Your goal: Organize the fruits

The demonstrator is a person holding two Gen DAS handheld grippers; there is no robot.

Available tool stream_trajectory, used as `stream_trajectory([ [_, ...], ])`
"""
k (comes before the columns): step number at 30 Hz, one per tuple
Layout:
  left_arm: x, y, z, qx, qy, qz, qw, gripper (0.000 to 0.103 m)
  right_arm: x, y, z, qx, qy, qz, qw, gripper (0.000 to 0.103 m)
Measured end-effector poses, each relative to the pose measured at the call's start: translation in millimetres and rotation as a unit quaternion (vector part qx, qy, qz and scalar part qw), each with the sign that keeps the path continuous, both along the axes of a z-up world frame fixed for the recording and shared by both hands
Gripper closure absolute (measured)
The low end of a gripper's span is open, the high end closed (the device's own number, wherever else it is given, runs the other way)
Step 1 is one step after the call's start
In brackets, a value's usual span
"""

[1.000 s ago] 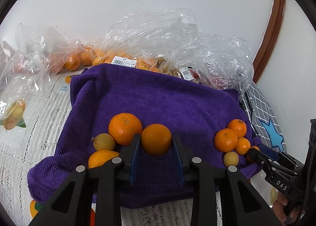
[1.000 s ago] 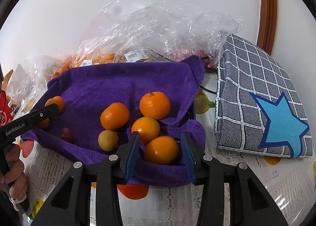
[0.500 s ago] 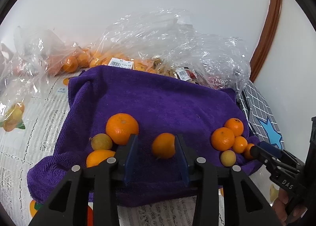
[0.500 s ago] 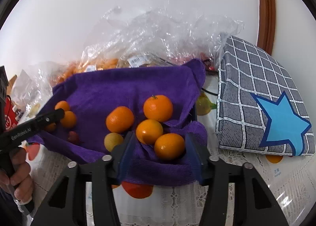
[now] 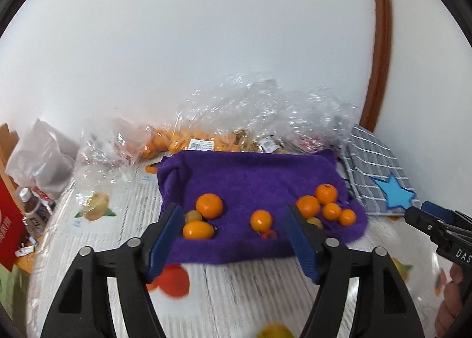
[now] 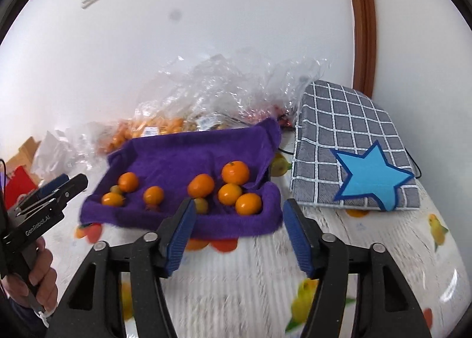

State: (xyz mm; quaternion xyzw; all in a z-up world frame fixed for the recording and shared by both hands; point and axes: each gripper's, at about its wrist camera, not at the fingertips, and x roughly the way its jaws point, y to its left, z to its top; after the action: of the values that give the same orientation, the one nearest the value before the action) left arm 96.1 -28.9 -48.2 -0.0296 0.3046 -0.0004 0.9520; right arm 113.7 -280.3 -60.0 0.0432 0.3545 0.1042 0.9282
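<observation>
A purple towel [image 5: 253, 175] [image 6: 188, 158] lies on the table with several oranges on it. A lone orange [image 5: 261, 220] sits at its front middle, with a left cluster around a big orange [image 5: 209, 205] and a right cluster [image 5: 323, 205]. In the right wrist view the nearest orange [image 6: 248, 204] lies at the towel's front right. My left gripper [image 5: 234, 237] is open and empty, pulled back above the table. My right gripper [image 6: 239, 234] is open and empty, also back from the towel.
Clear plastic bags of fruit [image 5: 236, 119] pile against the white wall behind the towel. A grey checked cloth with a blue star [image 6: 360, 158] lies to the right. A red box and a bottle [image 5: 32, 205] stand at the far left. The tablecloth has fruit prints.
Both grippers opened, let go of their oranges onto the towel, and drew back and up away from it.
</observation>
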Motion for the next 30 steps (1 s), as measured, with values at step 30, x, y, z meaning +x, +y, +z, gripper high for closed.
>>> stream_trajectory([
  [30,-98,-9,59,0.005,-0.026,0.044,0.9987,0.016,-121,-21,60,-0.002,-0.038,-0.025,0.999,0.001],
])
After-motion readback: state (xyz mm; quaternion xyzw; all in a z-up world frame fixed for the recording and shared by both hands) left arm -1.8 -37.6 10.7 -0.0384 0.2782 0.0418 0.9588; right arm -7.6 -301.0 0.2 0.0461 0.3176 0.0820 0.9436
